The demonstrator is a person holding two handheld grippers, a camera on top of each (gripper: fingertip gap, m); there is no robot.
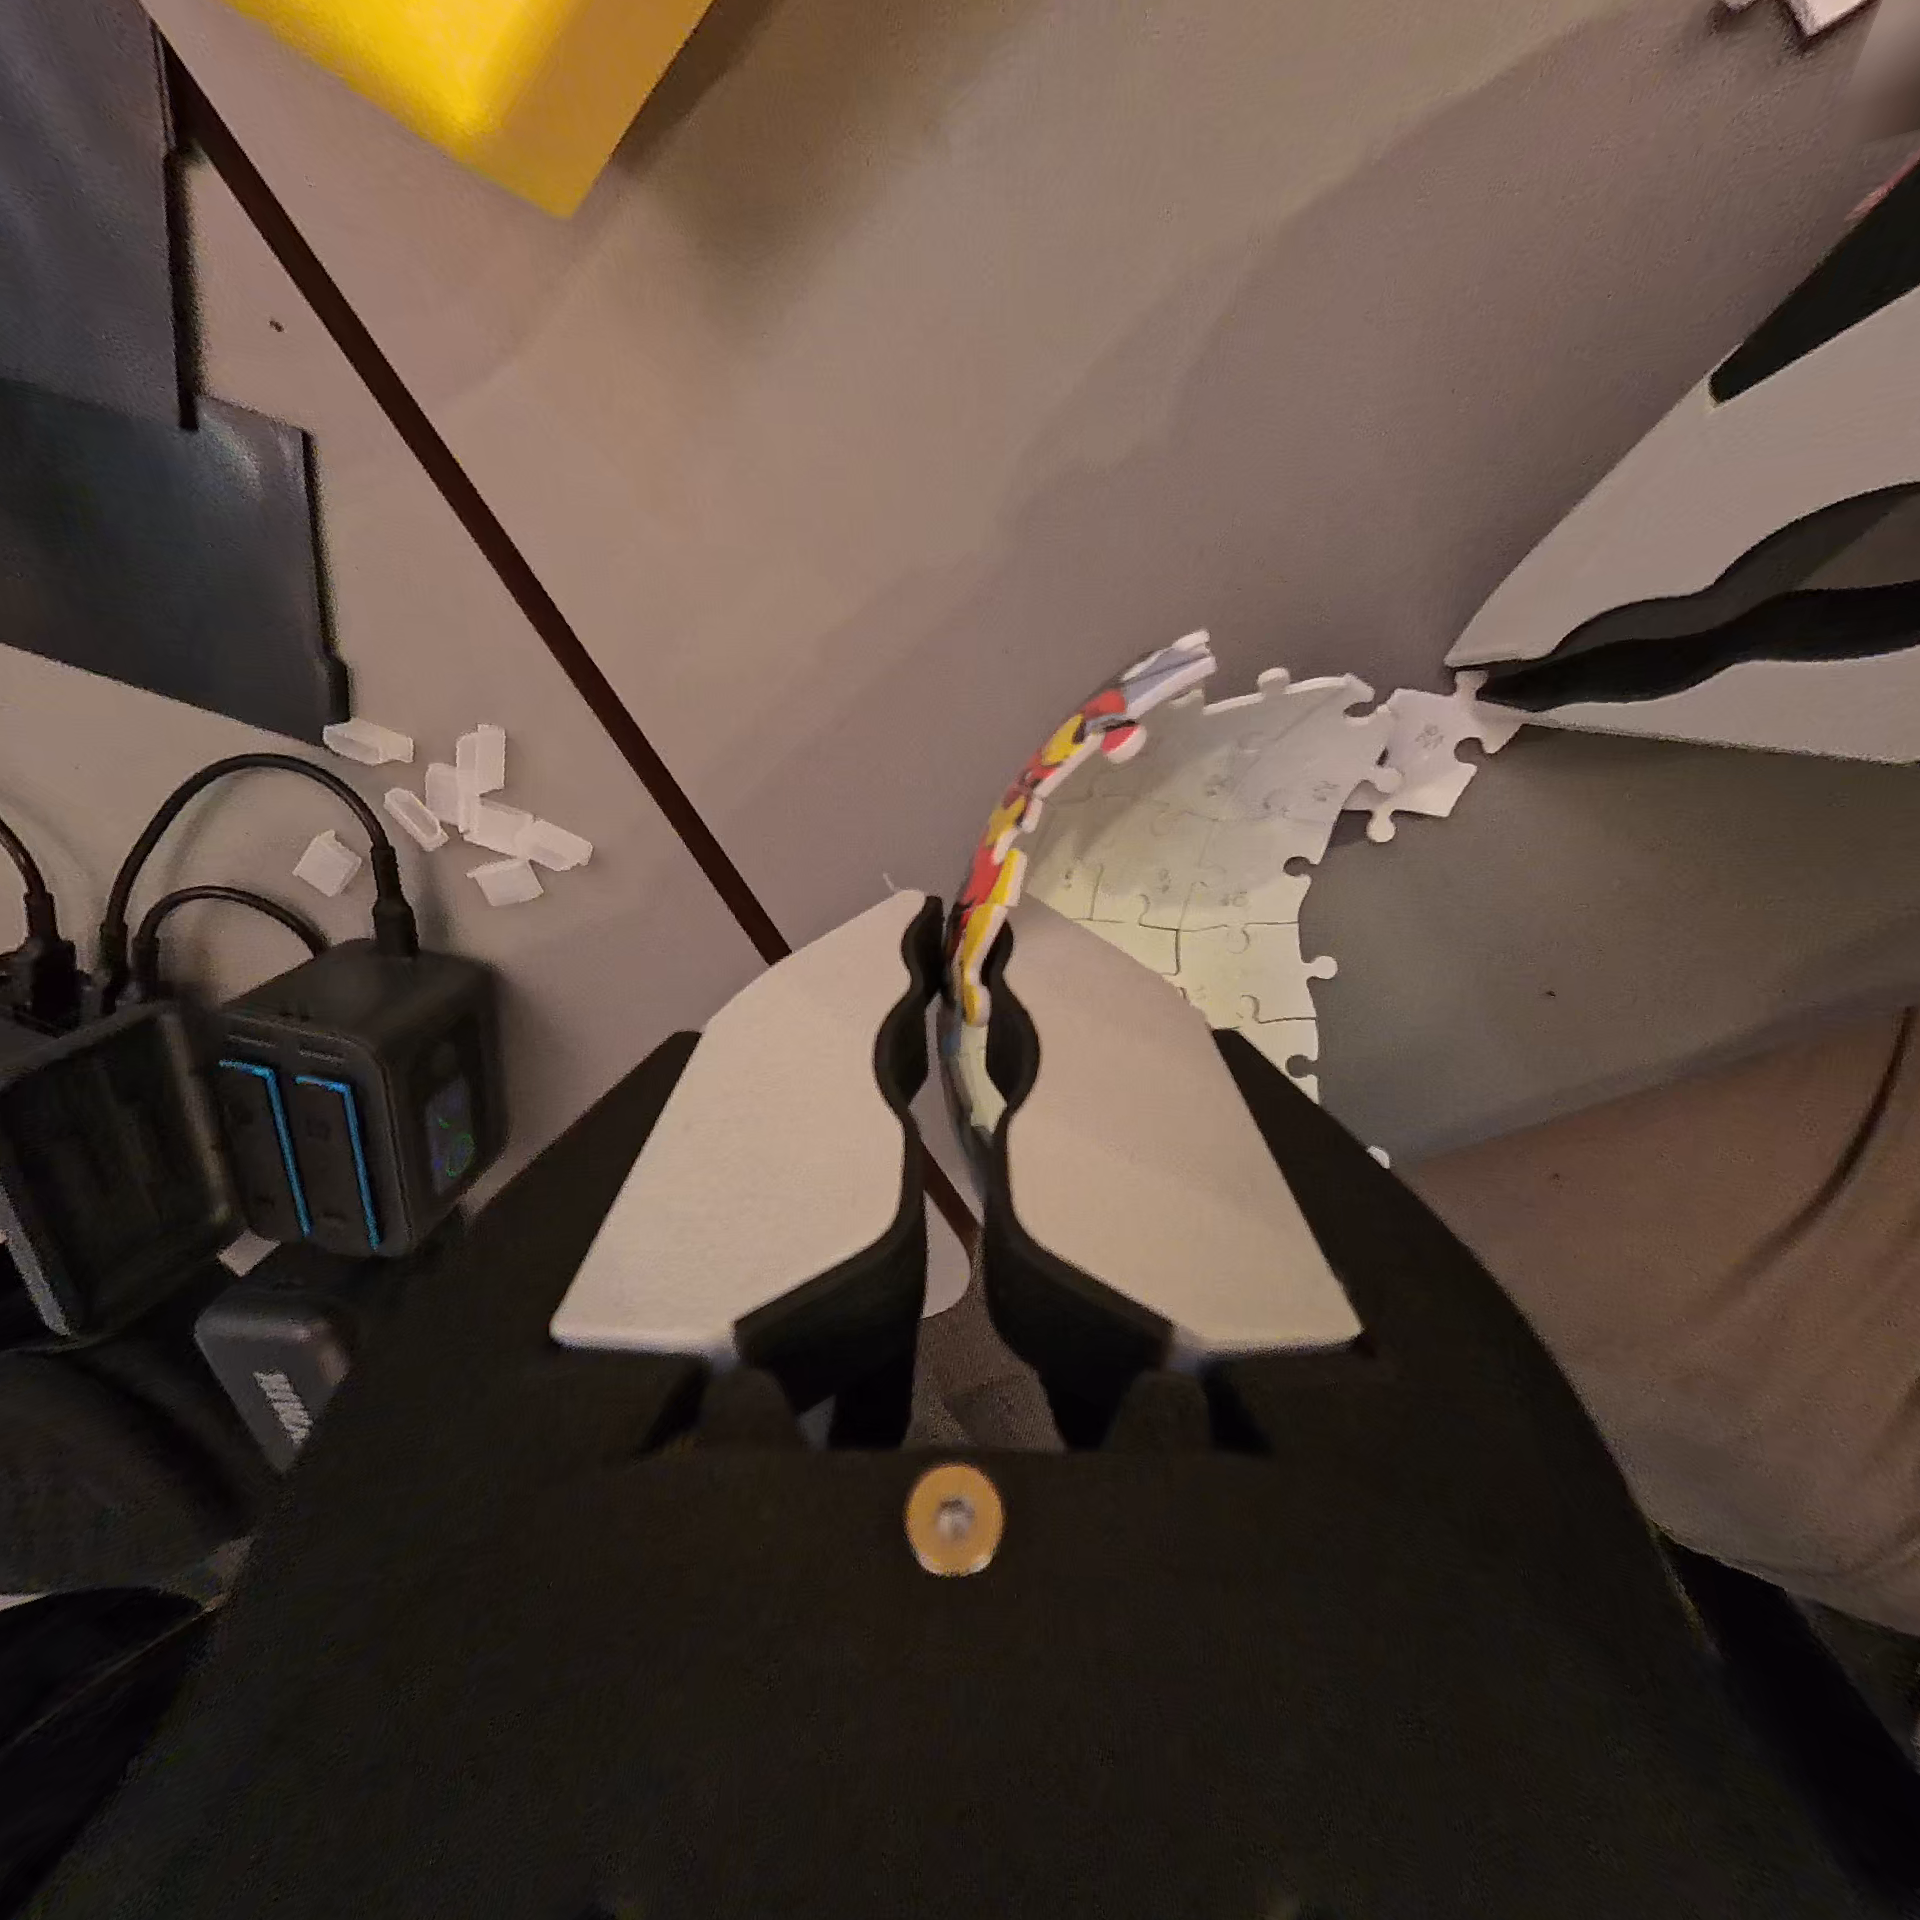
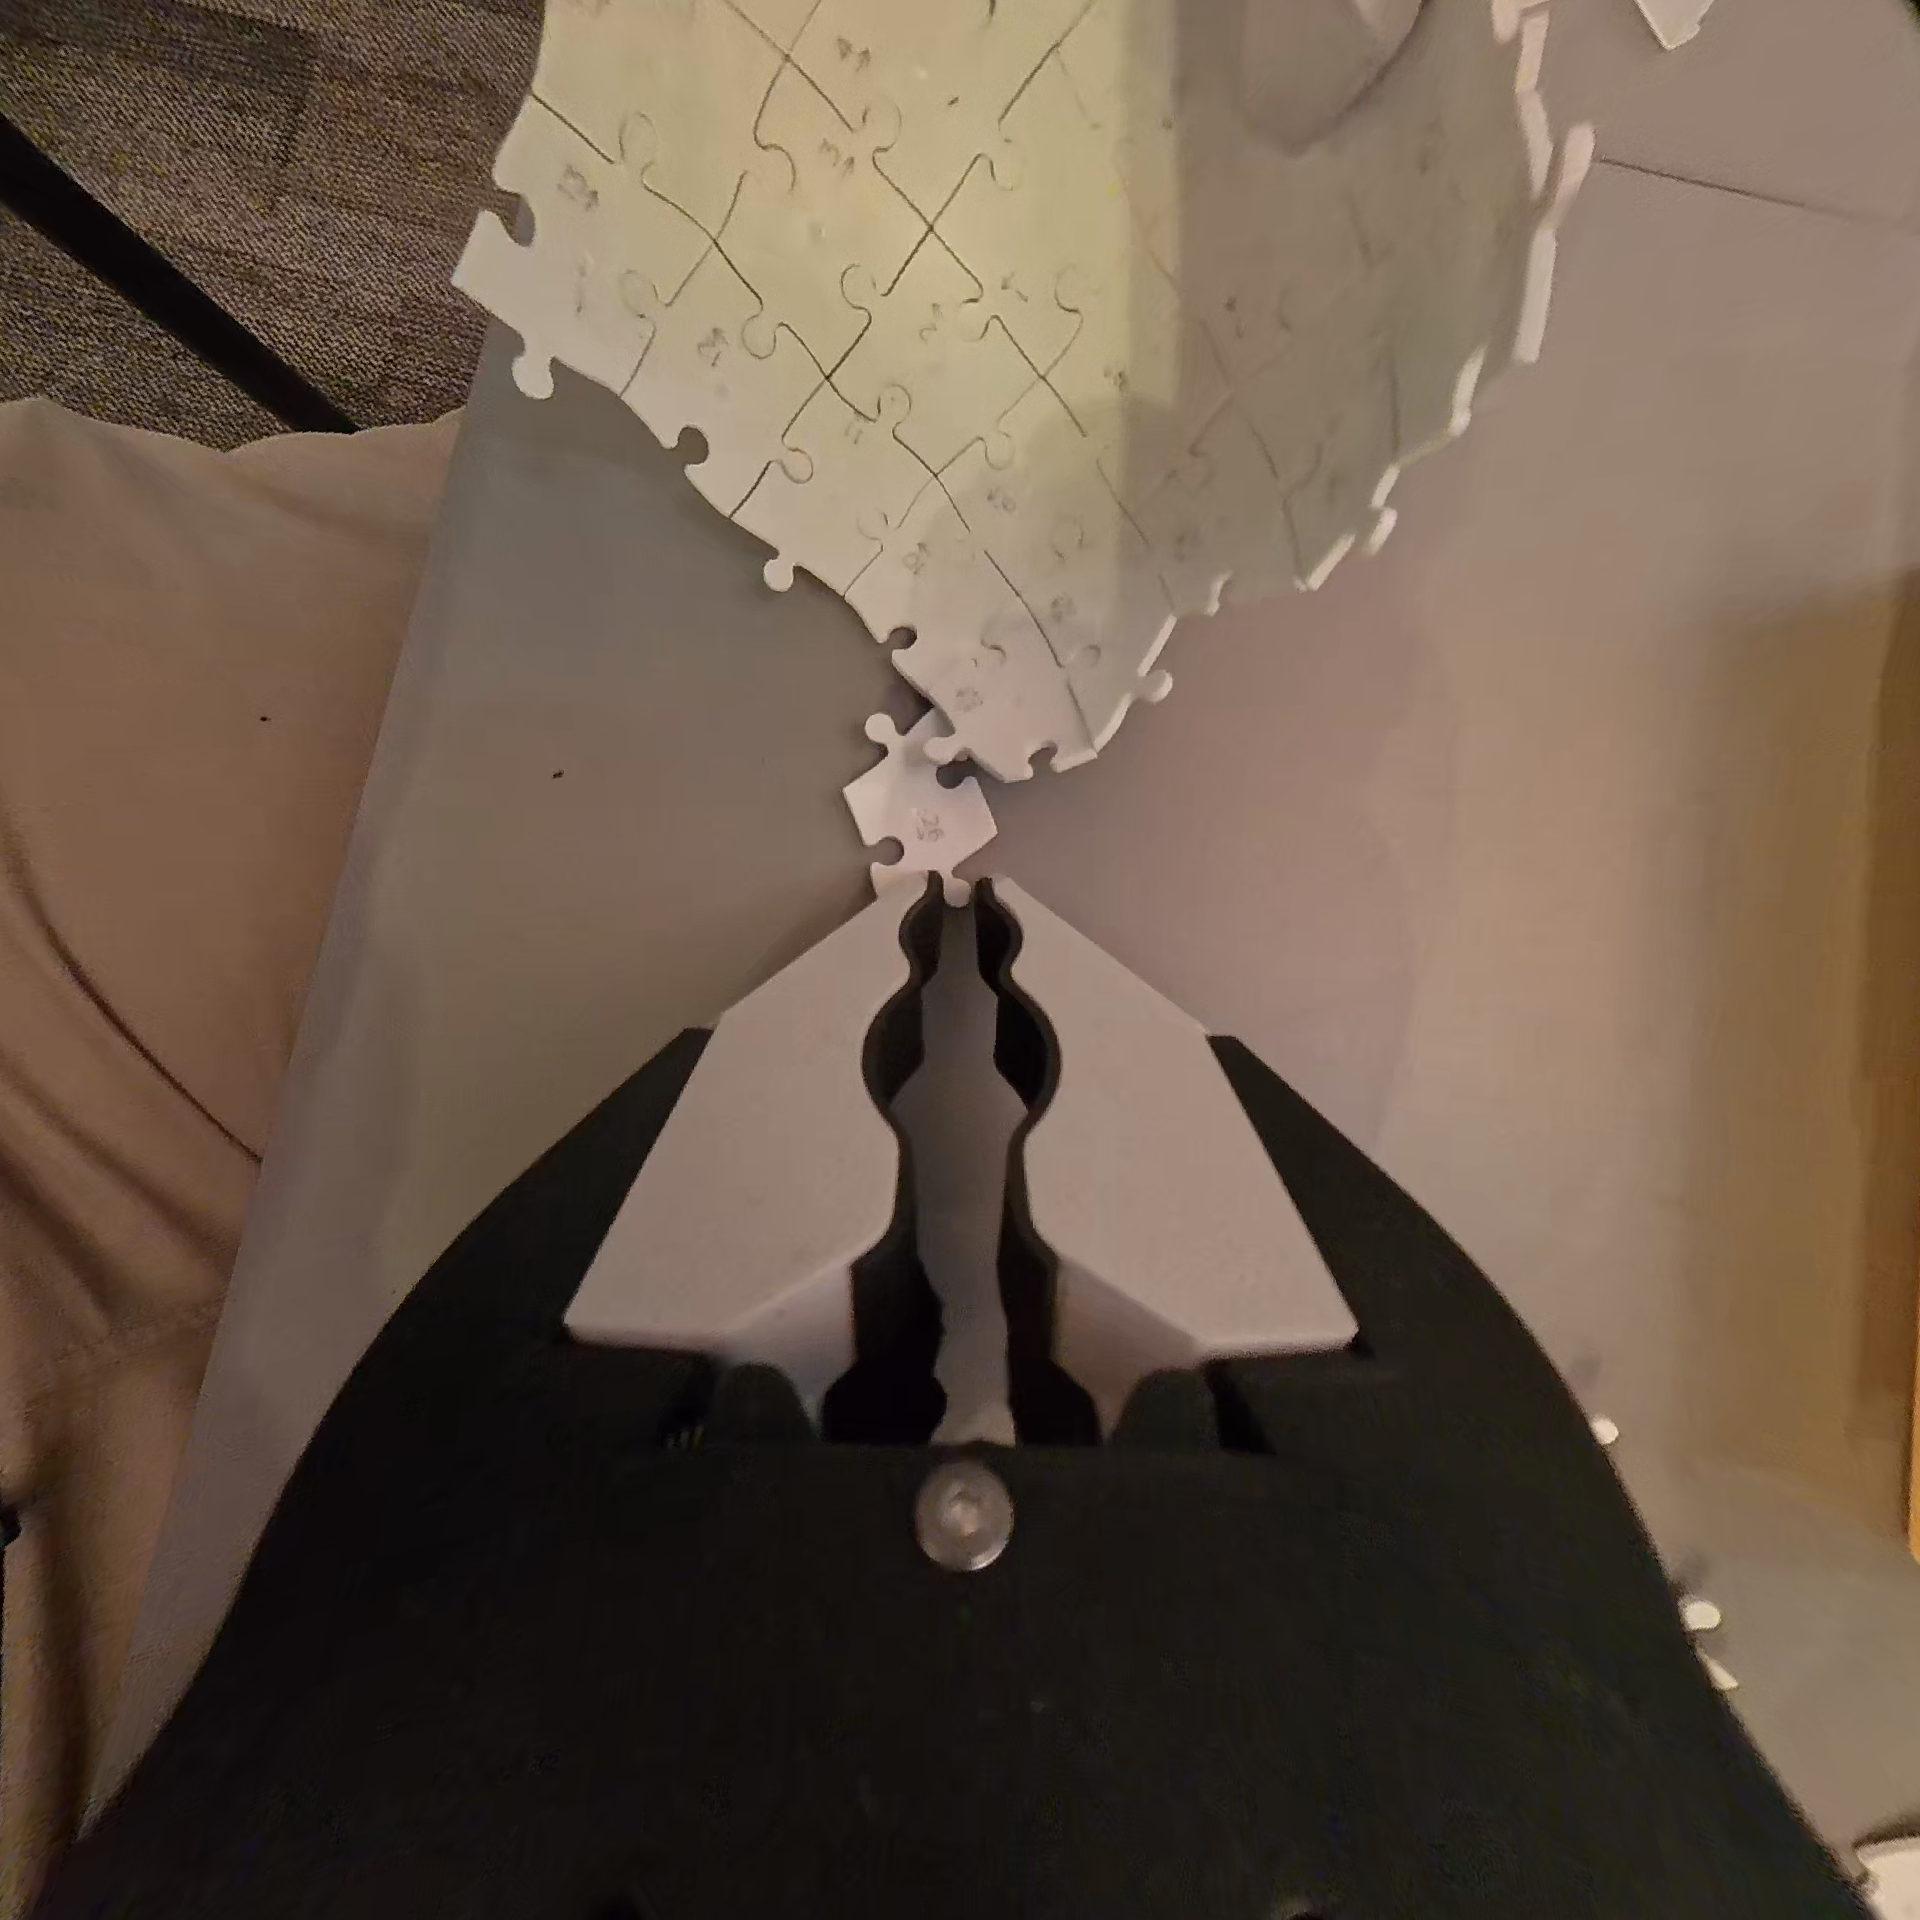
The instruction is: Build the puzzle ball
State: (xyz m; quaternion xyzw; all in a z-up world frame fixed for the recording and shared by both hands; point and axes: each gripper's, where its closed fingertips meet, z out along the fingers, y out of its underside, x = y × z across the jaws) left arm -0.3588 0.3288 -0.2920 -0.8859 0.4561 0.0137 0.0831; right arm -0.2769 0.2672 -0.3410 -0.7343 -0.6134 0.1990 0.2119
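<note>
The partly built puzzle ball (image 1: 1195,852) is a curved shell, white inside with a red and yellow printed outer face. My left gripper (image 1: 971,961) is shut on its coloured rim and holds it above the grey table. The shell's white inside fills the top of the right wrist view (image 2: 987,312). My right gripper (image 2: 958,888) is shut on the tab of a single white puzzle piece (image 2: 920,821), which touches the shell's lower edge. In the left wrist view that piece (image 1: 1429,753) sits at the shell's far right edge, held by the right gripper (image 1: 1486,686).
Black charger blocks with blue lights and cables (image 1: 343,1101) and several small clear plastic caps (image 1: 468,810) lie to the left. A yellow block (image 1: 488,83) is at the far side. Loose white pieces (image 2: 1704,1621) lie at the right. A person's beige clothing (image 2: 125,831) is close by. The gap from one gripper's tips to the other's is roughly 12 cm.
</note>
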